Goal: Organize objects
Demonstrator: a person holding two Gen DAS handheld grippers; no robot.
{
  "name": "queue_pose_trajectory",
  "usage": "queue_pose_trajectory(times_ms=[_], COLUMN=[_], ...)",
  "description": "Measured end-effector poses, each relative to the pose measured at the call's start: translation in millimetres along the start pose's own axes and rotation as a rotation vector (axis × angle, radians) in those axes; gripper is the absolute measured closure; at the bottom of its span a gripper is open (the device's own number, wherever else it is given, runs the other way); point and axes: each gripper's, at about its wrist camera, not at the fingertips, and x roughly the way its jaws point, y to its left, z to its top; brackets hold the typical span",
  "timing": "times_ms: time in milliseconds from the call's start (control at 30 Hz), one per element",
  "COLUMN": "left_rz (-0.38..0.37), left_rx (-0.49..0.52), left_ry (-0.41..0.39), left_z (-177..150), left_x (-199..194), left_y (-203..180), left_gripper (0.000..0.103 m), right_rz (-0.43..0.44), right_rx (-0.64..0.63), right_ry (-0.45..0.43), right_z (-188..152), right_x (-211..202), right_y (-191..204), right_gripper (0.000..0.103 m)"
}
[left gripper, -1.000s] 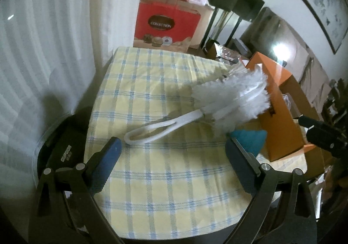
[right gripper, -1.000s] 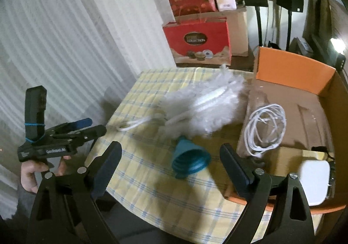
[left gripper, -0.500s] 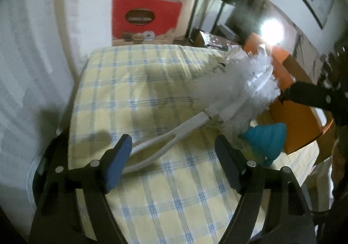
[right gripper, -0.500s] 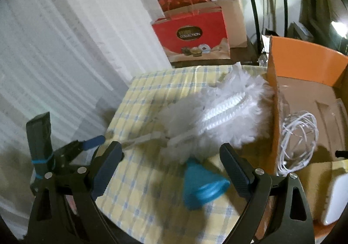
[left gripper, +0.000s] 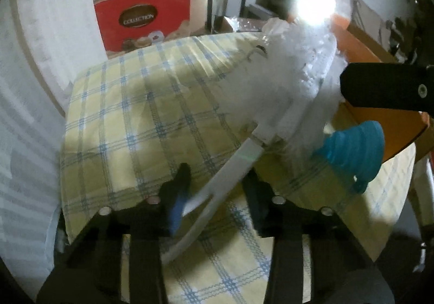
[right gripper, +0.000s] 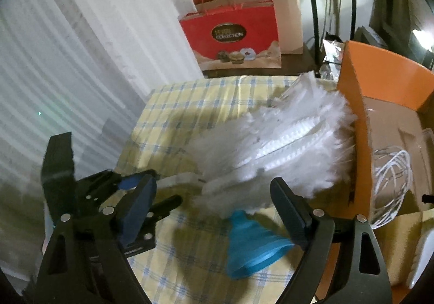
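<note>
A white fluffy duster (left gripper: pixel 282 87) lies on the yellow checked tablecloth (left gripper: pixel 135 119), its head leaning against the orange box (right gripper: pixel 379 79). My left gripper (left gripper: pixel 217 182) is closing around the duster's white looped handle (left gripper: pixel 230 168), which runs between the fingers; whether the pads touch it is unclear. My right gripper (right gripper: pixel 219 201) is open and empty above the blue funnel (right gripper: pixel 252 244), which lies on its side by the duster head. The left gripper also shows in the right wrist view (right gripper: pixel 141 190).
The orange box holds a coiled white cable (right gripper: pixel 390 176) and a white object (right gripper: pixel 423 255). Red gift bags (right gripper: pixel 230 35) and cardboard boxes stand beyond the table's far edge. White curtains hang on the left. Black stands rise at the back.
My left gripper moved forward over the duster handle and its fingers narrowed around it. My right gripper moved closer to the duster head and funnel.
</note>
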Motion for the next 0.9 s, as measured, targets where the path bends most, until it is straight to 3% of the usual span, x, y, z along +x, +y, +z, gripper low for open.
queue_pose_trajectory(times_ms=[333,533,767,833,900], left_rz=[-0.102,-0.193,-0.206,-0.209,-0.207], left_rx=[-0.006,-0.077,-0.137,-0.154,-0.176], left_ry=[-0.017,-0.069,-0.142,-0.154,-0.168], left_z=[-3.1,-11.3,-9.2,-8.5,-7.0], left_x=[-19.1,-42.2,-66.4,-71.8,-77.0], left_y=[-7.7,-11.7,-14.9,-14.4,-12.7], left_gripper=[0.096,0.097,0.096,0.096,0.096], right_rz=[0.007,0.05,0.087,0.097,0.101], right_rx=[0.01,0.017,0.025,0.042,0.056], right_ry=[-0.003,0.009,0.033,0.027,0.013], right_z=[0.5,0.2,-4.8,-5.3,-3.6], right_x=[2.0,3.6,12.9,11.8,7.7], right_y=[1.4,7.8,19.1,17.7,13.5], right_gripper=[0.015,0.015,0.017,0.021,0.036])
